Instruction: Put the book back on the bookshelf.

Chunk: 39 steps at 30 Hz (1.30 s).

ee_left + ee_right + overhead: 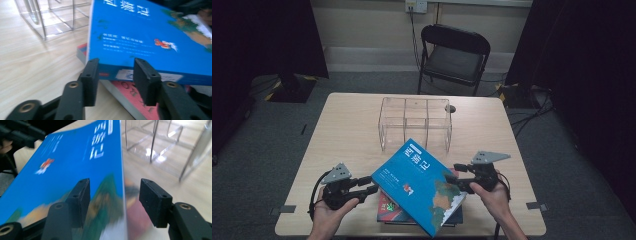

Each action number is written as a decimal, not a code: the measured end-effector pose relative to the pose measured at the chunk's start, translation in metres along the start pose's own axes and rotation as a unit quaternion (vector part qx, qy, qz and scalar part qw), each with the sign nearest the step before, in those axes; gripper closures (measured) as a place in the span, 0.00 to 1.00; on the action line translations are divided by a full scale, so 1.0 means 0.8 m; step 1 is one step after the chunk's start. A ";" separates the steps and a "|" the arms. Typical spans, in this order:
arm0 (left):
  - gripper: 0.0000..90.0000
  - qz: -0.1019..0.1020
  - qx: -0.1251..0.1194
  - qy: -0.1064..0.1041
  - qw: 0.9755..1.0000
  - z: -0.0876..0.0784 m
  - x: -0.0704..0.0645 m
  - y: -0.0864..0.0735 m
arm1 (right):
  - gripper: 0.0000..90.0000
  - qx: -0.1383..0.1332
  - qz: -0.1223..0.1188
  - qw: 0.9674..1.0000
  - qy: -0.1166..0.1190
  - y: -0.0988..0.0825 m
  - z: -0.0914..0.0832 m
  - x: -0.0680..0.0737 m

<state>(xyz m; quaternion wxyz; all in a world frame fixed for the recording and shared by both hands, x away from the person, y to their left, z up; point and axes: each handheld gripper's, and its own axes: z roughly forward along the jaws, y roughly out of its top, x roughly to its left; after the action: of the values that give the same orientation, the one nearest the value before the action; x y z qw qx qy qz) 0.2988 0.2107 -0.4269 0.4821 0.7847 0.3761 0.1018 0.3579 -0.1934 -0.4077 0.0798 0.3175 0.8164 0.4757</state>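
Left tool [371, 186] has the near-left edge of the blue book [419, 182] between its jaws; in the left gripper view the pads [90, 75] stand apart on either side of that edge without clearly pressing it, so I judge it not yet gripped. Right tool [458, 176] straddles the book's right-hand edge, jaws about half open, one pad over the cover and the other [153, 200] clear of it.

That blue book sits at about 6 o'clock on the desk [347, 130], tilted, its lower corner resting on a stack of books [393, 211] beneath, whose top one has a red cover.

To do this step well, both tools should close squarely on the opposite edges before any lift, low enough that the pads catch the whole block of pages and not the cover alone. A glossy cover is likely to slip, so a firm, even squeeze from both sides seems wise, and the book should stay level as it rises.

Its cover is smooth and shiny, blue with white lettering and a green-and-brown picture at one end. At 12 o'clock from it stands a clear plastic rack [414, 123] with upright dividers, hard and see-through. Pale wood grain covers the desk; a black folding chair [454, 55] stands beyond.
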 end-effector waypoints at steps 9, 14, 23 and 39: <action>0.62 0.011 -0.001 -0.006 1.000 0.003 0.000 -0.001 | 0.57 0.004 0.014 0.998 0.069 0.002 0.033 -0.013; 0.61 0.016 -0.002 0.011 1.000 0.009 -0.001 0.002 | 0.56 0.010 0.008 0.999 0.044 0.000 0.026 0.000; 0.63 -0.015 -0.007 -0.026 1.000 0.022 0.015 0.006 | 0.56 0.005 0.010 0.999 0.036 -0.020 0.004 0.020; 0.62 -0.001 -0.004 -0.018 1.000 0.050 0.022 0.028 | 0.55 0.014 0.008 1.000 0.014 -0.037 -0.024 0.044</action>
<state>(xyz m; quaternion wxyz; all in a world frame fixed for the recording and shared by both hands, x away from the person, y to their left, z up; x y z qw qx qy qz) 0.3431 0.1900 -0.4323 0.4919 0.7844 0.3673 0.0884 0.3087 -0.1971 -0.4160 0.0604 0.3188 0.8211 0.4695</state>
